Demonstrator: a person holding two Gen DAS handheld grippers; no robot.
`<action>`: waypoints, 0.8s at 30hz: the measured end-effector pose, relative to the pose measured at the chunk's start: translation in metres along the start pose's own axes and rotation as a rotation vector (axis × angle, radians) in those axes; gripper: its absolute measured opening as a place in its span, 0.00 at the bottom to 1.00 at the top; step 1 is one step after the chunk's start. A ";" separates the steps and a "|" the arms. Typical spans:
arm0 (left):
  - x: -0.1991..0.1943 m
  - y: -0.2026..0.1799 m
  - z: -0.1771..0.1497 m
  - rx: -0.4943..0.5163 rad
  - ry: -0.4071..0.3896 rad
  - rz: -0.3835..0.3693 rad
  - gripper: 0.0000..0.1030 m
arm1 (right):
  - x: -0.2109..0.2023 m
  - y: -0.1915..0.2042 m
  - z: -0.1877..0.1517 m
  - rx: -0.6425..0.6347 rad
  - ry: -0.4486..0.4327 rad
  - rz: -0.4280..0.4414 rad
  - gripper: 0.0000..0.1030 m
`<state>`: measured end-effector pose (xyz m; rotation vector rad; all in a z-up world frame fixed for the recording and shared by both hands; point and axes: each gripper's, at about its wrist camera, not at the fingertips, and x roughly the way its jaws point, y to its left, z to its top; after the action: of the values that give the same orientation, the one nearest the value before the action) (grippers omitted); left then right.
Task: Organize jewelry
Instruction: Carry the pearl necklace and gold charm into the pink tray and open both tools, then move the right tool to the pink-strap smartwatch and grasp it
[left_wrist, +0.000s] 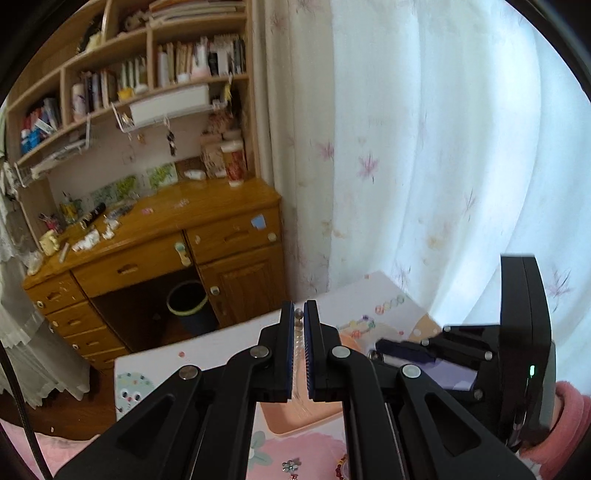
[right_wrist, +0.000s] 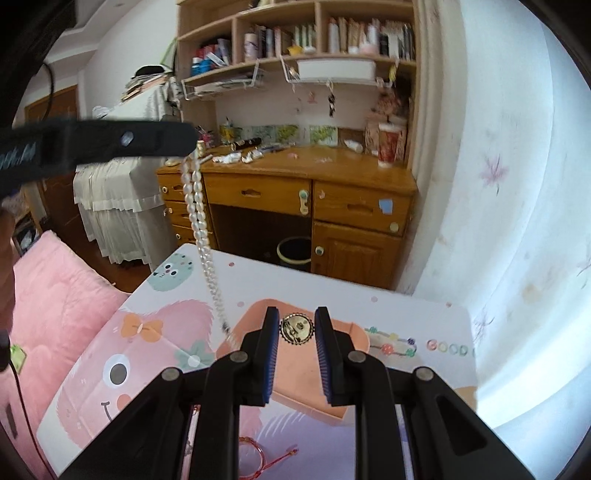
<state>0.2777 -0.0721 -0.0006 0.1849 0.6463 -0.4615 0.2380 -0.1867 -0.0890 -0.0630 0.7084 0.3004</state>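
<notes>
My left gripper (left_wrist: 299, 314) is shut on a pearl necklace (left_wrist: 298, 315), held high above the table. In the right wrist view the left gripper comes in from the upper left and the pearl necklace (right_wrist: 195, 206) hangs from it, its lower end reaching the peach tray (right_wrist: 354, 336). My right gripper (right_wrist: 295, 321) is open and empty above the tray, its jaws either side of a gold round ornament (right_wrist: 296, 328) lying in it. A red string bracelet (right_wrist: 258, 454) lies on the table near the front. The right gripper (left_wrist: 402, 350) also shows in the left wrist view.
The small cartoon-printed table (right_wrist: 147, 332) stands beside a pink bed (right_wrist: 48, 295). A wooden desk with shelves (right_wrist: 295, 184) and a bin (right_wrist: 293, 251) are behind. A white flowered curtain (right_wrist: 517, 221) hangs to the right.
</notes>
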 end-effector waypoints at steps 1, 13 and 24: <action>0.009 -0.001 -0.006 0.003 0.015 0.000 0.03 | 0.009 -0.006 -0.003 0.022 0.018 0.003 0.19; 0.098 0.016 -0.084 -0.148 0.201 -0.050 0.12 | 0.082 -0.040 -0.051 0.199 0.181 0.056 0.19; 0.055 0.035 -0.077 -0.174 0.186 0.043 0.74 | 0.048 -0.055 -0.045 0.379 0.146 0.090 0.43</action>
<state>0.2916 -0.0377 -0.0944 0.0768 0.8594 -0.3472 0.2607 -0.2339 -0.1568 0.3104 0.9049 0.2444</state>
